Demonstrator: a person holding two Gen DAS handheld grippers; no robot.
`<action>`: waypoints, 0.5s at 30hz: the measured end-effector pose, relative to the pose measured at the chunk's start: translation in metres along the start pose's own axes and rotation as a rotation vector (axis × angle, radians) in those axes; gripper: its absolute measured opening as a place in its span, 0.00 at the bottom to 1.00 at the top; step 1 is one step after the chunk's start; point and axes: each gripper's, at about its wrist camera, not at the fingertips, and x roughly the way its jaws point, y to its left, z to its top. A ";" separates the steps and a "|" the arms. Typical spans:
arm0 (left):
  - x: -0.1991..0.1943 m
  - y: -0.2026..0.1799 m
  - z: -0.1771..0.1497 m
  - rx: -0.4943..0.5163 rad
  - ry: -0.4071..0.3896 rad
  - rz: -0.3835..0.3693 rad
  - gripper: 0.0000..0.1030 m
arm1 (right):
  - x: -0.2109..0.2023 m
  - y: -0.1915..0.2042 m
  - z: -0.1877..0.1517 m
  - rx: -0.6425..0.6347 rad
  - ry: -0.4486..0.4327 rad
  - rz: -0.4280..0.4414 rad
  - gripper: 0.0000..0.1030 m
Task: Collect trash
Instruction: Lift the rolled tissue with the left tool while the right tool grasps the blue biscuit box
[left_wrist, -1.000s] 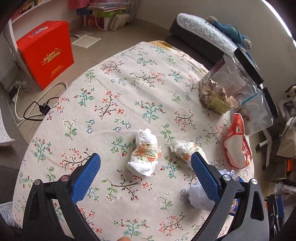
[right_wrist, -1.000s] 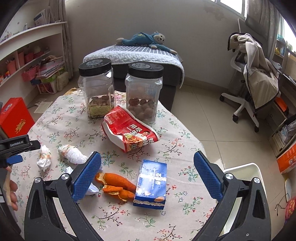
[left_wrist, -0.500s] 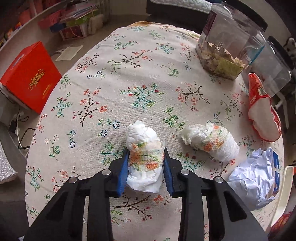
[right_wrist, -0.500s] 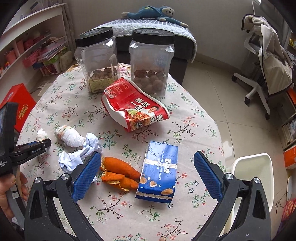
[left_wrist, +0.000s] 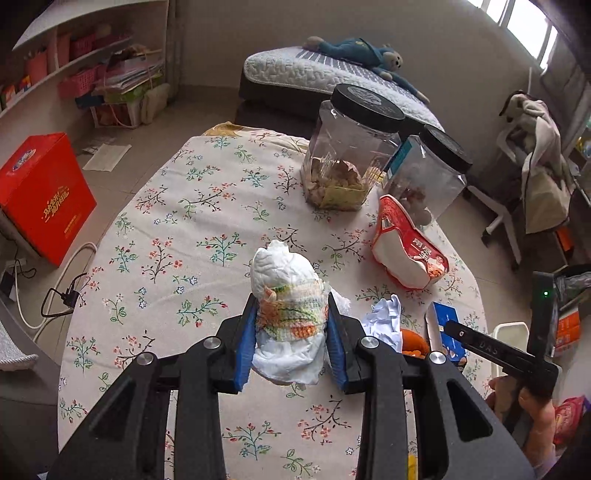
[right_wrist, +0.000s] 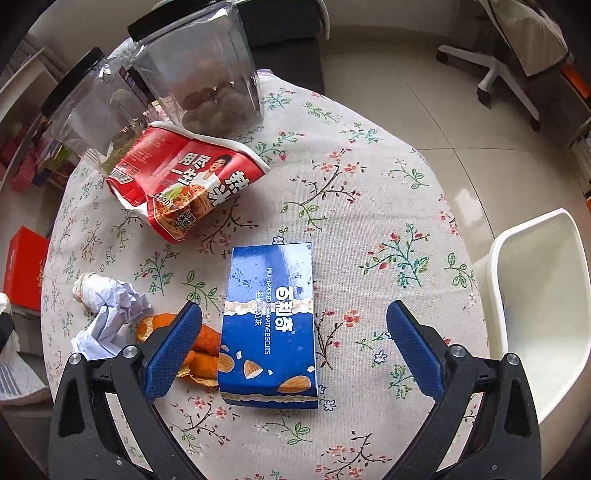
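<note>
My left gripper (left_wrist: 291, 332) is shut on a crumpled white tissue wad (left_wrist: 286, 295) with orange and green print, held above the floral tablecloth (left_wrist: 192, 229). My right gripper (right_wrist: 295, 350) is open, its jaws on either side of a blue biscuit box (right_wrist: 271, 321) lying flat on the table. Orange peel (right_wrist: 201, 350) lies under its left finger. A crumpled white paper (right_wrist: 110, 317), a second tissue wad (right_wrist: 86, 286) and a red noodle wrapper (right_wrist: 181, 181) lie to the left and beyond.
Two clear jars with black lids (right_wrist: 195, 70) (right_wrist: 88, 110) stand at the table's far side. A white bin (right_wrist: 539, 306) stands at the table's right edge. A red box (left_wrist: 44, 192) sits on the floor to the left. A bed (left_wrist: 332, 74) and an office chair (right_wrist: 509, 66) stand beyond.
My left gripper has lifted the tissue wad off the table and tilted up. My right gripper has moved down and forward over the blue box, still open.
</note>
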 end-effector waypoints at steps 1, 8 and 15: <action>0.001 0.001 -0.002 -0.001 0.007 0.002 0.33 | 0.004 0.001 -0.001 -0.002 0.004 -0.007 0.93; 0.004 0.015 -0.006 -0.031 0.022 0.020 0.33 | 0.024 0.019 -0.011 -0.091 0.005 -0.098 0.51; -0.011 0.022 -0.002 -0.064 -0.021 0.016 0.33 | -0.025 0.025 -0.005 -0.066 -0.123 0.001 0.52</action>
